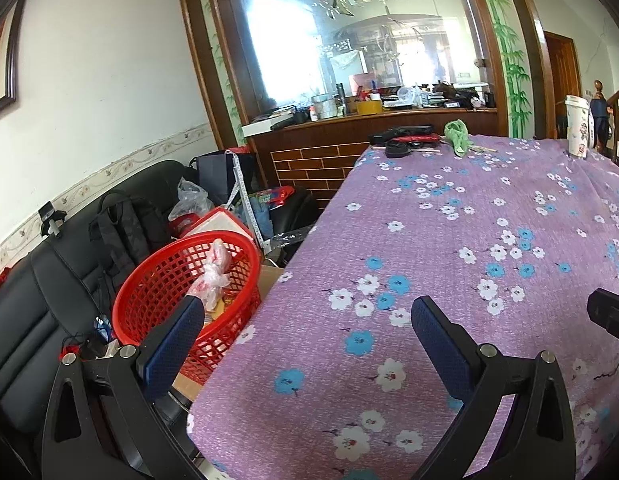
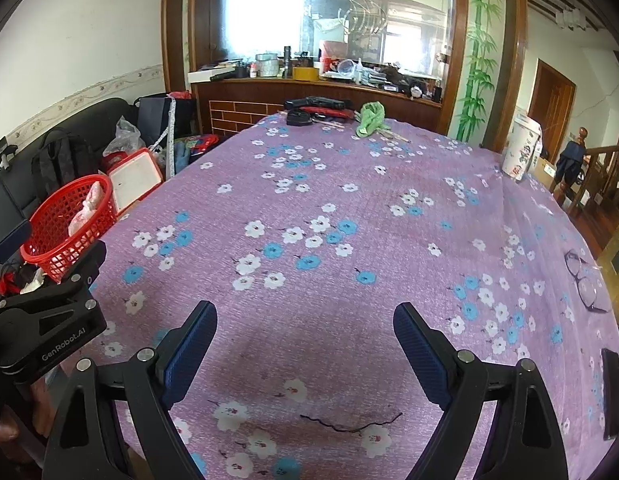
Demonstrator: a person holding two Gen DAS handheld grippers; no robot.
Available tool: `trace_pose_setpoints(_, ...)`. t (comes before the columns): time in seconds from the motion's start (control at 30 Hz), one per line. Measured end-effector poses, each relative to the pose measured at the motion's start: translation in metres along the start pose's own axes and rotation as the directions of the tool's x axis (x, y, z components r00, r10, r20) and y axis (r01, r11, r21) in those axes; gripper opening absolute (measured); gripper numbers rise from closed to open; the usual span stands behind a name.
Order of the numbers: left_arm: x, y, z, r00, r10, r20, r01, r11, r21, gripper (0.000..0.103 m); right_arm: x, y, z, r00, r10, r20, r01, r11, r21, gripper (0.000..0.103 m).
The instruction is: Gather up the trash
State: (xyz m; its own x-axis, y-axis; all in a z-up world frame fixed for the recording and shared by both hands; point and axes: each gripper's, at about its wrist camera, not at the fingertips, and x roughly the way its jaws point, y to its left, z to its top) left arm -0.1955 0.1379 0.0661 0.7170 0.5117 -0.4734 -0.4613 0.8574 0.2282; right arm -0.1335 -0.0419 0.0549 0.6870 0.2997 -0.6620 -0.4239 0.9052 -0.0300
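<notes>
Both tools stand wide open and hold nothing: the left tool [image 1: 307,320] hangs over the near left edge of the surface [image 1: 449,240], which is draped in a purple flowered cloth, and the right tool [image 2: 305,322] over its near middle. Just beside that left edge sits a red basket [image 1: 149,288] with a crumpled plastic bag [image 1: 213,276] inside. At the far end lie a crumpled green bag [image 2: 369,118], thin sticks [image 2: 393,134] and some dark objects [image 2: 309,110]. A paper cup [image 2: 521,152] stands upright at the far right, glasses [image 2: 585,280] lie near the right edge, and a dark thread [image 2: 349,426] lies close below the right tool. A black sofa [image 1: 49,300] piled with bags stands left of the basket.
</notes>
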Motion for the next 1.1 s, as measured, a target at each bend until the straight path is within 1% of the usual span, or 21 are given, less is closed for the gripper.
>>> trace_pose_setpoints(0.1, 0.001, -0.010, 0.002, 1.000, -0.018, -0.003, 0.018, 1.000, 0.015, 0.103, 0.004, -0.015, 0.001, 1.000, -0.010, -0.012, 0.011, 0.999, 0.035, 0.093)
trace_pose_setpoints(0.2, 0.001, -0.029, 0.007, 0.999, -0.049, -0.003, 0.049, 0.998, 0.050, 0.103, 0.010, -0.044, 0.000, 0.998, -0.048, -0.028, 0.051, 0.994, 0.099, 0.093)
trace_pose_setpoints(0.3, 0.004, -0.049, 0.014, 0.994, -0.108, -0.018, 0.109, 0.991, 0.075, 0.103, 0.014, -0.077, 0.000, 0.995, -0.089, -0.049, 0.096, 0.980, 0.175, 0.094)
trace_pose_setpoints(0.33, 0.006, -0.057, 0.017, 0.991, -0.134, -0.028, 0.136, 0.987, 0.082, 0.103, 0.016, -0.095, -0.001, 0.993, -0.106, -0.061, 0.116, 0.970, 0.215, 0.094)
trace_pose_setpoints(0.4, 0.011, -0.074, 0.023, 0.982, -0.181, -0.054, 0.186, 0.979, 0.089, 0.103, 0.018, -0.116, -0.001, 0.989, -0.126, -0.076, 0.142, 0.956, 0.257, 0.097)
trace_pose_setpoints(0.43, 0.014, -0.083, 0.026, 0.976, -0.205, -0.069, 0.211, 0.973, 0.091, 0.103, 0.022, -0.132, -0.002, 0.984, -0.149, -0.094, 0.170, 0.945, 0.278, 0.099)
trace_pose_setpoints(0.5, 0.023, -0.106, 0.032, 0.959, -0.258, -0.121, 0.270, 0.958, 0.097, 0.103, 0.029, -0.150, -0.002, 0.975, -0.186, -0.123, 0.215, 0.930, 0.298, 0.100)
trace_pose_setpoints(0.53, 0.027, -0.117, 0.034, 0.950, -0.273, -0.149, 0.289, 0.952, 0.098, 0.103, 0.034, -0.160, -0.004, 0.968, -0.203, -0.146, 0.240, 0.922, 0.305, 0.100)
trace_pose_setpoints(0.57, 0.032, -0.129, 0.036, 0.937, -0.293, -0.190, 0.315, 0.944, 0.096, 0.103, 0.039, -0.167, -0.005, 0.962, -0.214, -0.169, 0.258, 0.916, 0.307, 0.100)
trace_pose_setpoints(0.6, 0.038, -0.144, 0.039, 0.919, -0.316, -0.236, 0.345, 0.934, 0.093, 0.103, 0.046, -0.176, -0.007, 0.956, -0.220, -0.195, 0.273, 0.910, 0.312, 0.100)
trace_pose_setpoints(0.63, 0.042, -0.155, 0.039, 0.906, -0.331, -0.262, 0.365, 0.926, 0.093, 0.103, 0.050, -0.181, -0.009, 0.954, -0.220, -0.206, 0.278, 0.906, 0.319, 0.100)
trace_pose_setpoints(0.67, 0.049, -0.169, 0.040, 0.889, -0.348, -0.298, 0.388, 0.917, 0.089, 0.103, 0.055, -0.187, -0.011, 0.952, -0.217, -0.218, 0.280, 0.903, 0.326, 0.100)
trace_pose_setpoints(0.7, 0.053, -0.177, 0.039, 0.878, -0.356, -0.320, 0.401, 0.912, 0.085, 0.103, 0.061, -0.192, -0.014, 0.949, -0.209, -0.237, 0.282, 0.900, 0.332, 0.100)
trace_pose_setpoints(0.77, 0.063, -0.195, 0.037, 0.848, -0.375, -0.374, 0.429, 0.900, 0.070, 0.103, 0.068, -0.197, -0.017, 0.945, -0.198, -0.259, 0.280, 0.900, 0.334, 0.100)
trace_pose_setpoints(0.8, 0.065, -0.201, 0.036, 0.839, -0.379, -0.391, 0.436, 0.898, 0.065, 0.103, 0.073, -0.199, -0.018, 0.943, -0.187, -0.276, 0.278, 0.899, 0.338, 0.100)
trace_pose_setpoints(0.87, 0.072, -0.211, 0.034, 0.821, -0.377, -0.429, 0.444, 0.894, 0.064, 0.103, 0.076, -0.203, -0.019, 0.947, -0.157, -0.281, 0.253, 0.902, 0.349, 0.100)
trace_pose_setpoints(0.9, 0.074, -0.214, 0.035, 0.813, -0.385, -0.437, 0.453, 0.890, 0.057, 0.103, 0.076, -0.202, -0.019, 0.946, -0.165, -0.280, 0.259, 0.902, 0.344, 0.102)
trace_pose_setpoints(1.0, 0.077, -0.219, 0.030, 0.816, -0.378, -0.438, 0.444, 0.894, 0.057, 0.103, 0.079, -0.200, -0.019, 0.937, -0.182, -0.297, 0.277, 0.906, 0.320, 0.102)
trace_pose_setpoints(1.03, 0.075, -0.218, 0.031, 0.820, -0.375, -0.431, 0.440, 0.896, 0.057, 0.103, 0.081, -0.198, -0.019, 0.934, -0.190, -0.303, 0.284, 0.909, 0.305, 0.102)
trace_pose_setpoints(1.07, 0.074, -0.219, 0.030, 0.824, -0.371, -0.428, 0.435, 0.898, 0.060, 0.103, 0.083, -0.196, -0.018, 0.933, -0.196, -0.302, 0.287, 0.911, 0.296, 0.102)
trace_pose_setpoints(1.1, 0.075, -0.219, 0.030, 0.824, -0.374, -0.426, 0.437, 0.898, 0.057, 0.103, 0.084, -0.197, -0.018, 0.934, -0.196, -0.298, 0.286, 0.912, 0.295, 0.103)
